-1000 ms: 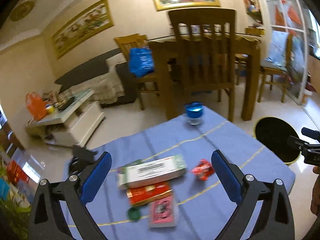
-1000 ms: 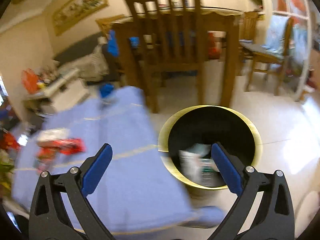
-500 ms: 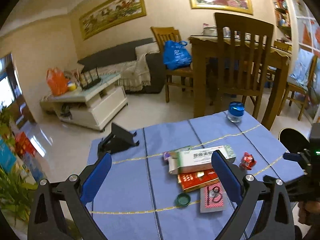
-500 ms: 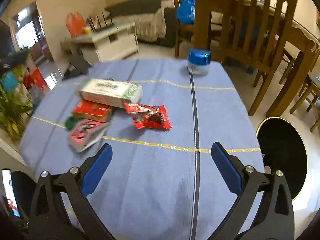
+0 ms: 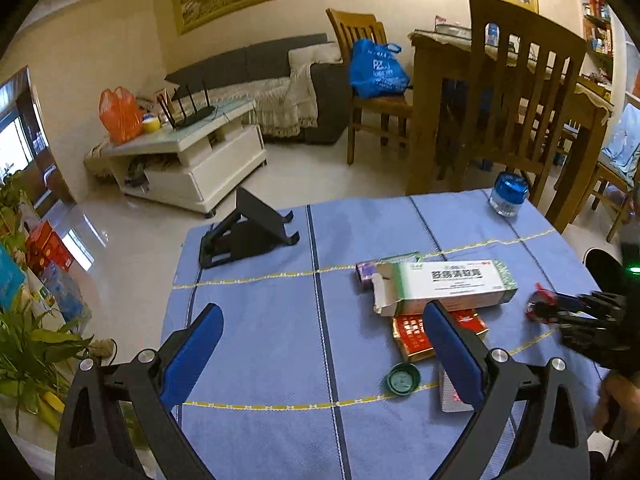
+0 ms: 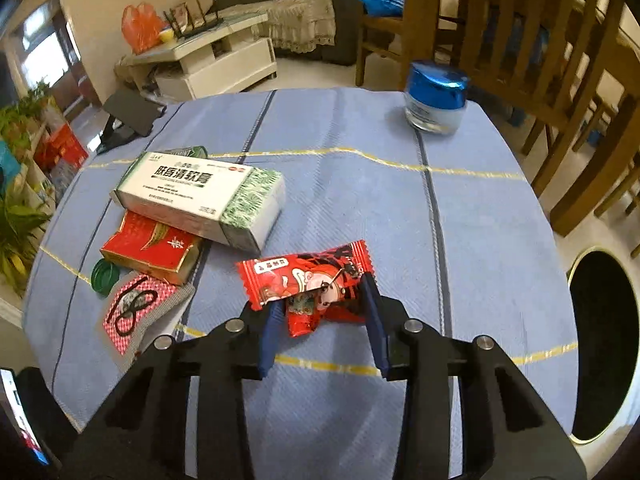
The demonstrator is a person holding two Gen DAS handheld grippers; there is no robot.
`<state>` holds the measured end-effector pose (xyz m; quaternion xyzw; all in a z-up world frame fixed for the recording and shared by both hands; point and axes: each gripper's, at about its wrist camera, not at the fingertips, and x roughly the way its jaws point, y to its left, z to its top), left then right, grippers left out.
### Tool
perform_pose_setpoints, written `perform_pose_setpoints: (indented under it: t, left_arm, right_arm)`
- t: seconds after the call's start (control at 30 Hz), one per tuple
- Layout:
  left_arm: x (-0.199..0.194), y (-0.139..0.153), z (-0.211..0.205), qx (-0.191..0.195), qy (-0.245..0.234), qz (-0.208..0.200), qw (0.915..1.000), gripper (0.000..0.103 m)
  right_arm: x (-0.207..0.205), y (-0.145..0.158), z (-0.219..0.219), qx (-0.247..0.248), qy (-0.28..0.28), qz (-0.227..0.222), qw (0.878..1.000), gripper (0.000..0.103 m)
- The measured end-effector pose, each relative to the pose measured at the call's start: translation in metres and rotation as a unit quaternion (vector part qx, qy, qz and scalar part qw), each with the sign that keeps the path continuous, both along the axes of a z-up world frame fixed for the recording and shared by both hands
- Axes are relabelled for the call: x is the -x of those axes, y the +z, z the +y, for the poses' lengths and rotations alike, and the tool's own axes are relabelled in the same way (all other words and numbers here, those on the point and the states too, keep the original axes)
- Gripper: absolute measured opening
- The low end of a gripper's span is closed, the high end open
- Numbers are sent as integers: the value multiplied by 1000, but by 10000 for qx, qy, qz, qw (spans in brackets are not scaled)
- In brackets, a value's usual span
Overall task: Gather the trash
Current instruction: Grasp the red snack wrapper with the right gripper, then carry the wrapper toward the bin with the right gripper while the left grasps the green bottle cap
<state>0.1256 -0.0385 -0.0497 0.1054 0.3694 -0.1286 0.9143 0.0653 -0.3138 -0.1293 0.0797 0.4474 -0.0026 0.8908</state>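
A red snack wrapper [image 6: 306, 280] is clamped between the blue pads of the right gripper [image 6: 320, 304], whose jaws have just been closing and are now drawn narrow on it; the wrapper is crumpled between the fingers just above the blue tablecloth [image 6: 360, 184]. Taking the green-and-white carton [image 6: 200, 196] as landmark, the wrapper is found just to its near right, a red box [image 6: 150, 250] is tucked partly under its near edge, a green bottle cap [image 6: 105, 276] and a pink patterned packet [image 6: 138, 312] are seen nearer still, and a blue-lidded jar [image 6: 436, 98] is set well beyond it at the far right. A black bin [image 6: 600, 344] is seen on the floor, well to the right of the carton. The left gripper [image 5: 320, 360] is held wide open with nothing between its pads, on the carton's near left side, and a black stand [image 5: 248, 232] is seen beyond it to the left.
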Motion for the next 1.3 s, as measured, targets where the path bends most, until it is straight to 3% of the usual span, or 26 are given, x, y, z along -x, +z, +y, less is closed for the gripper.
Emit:
perform_pose_setpoints:
  t: [0.13, 0.33, 0.53, 0.7, 0.83, 1.2, 1.3]
  left_arm:
    - [-22, -6, 9, 255, 91, 363, 9990, 96]
    - [-48, -14, 13, 742, 218, 783, 9939, 96]
    - [-20, -50, -21, 413, -309, 1173, 9918, 95]
    - [-5, -73, -25, -23, -685, 1298, 9892, 78]
    - [-9, -90, -20, -45, -856, 1554, 9841, 77]
    - [-7, -104, -31, -114, -1217, 1521, 9808, 77]
    - [-5, -105, -33, -269, -1200, 1378, 9828, 70]
  right_arm:
    - [36, 12, -19, -223, -29, -250, 9994, 22]
    - [107, 16, -72, -706, -529, -489, 9949, 22]
    - [146, 11, -99, -877, -876, -577, 9906, 22]
    - [153, 3, -98, -976, -891, -595, 9894, 22]
    - [148, 2, -91, -1054, -878, -648, 9884, 22]
    - [150, 4, -88, -1091, -916, -677, 9875, 22]
    - [151, 5, -88, -1100, -930, -686, 9872, 22]
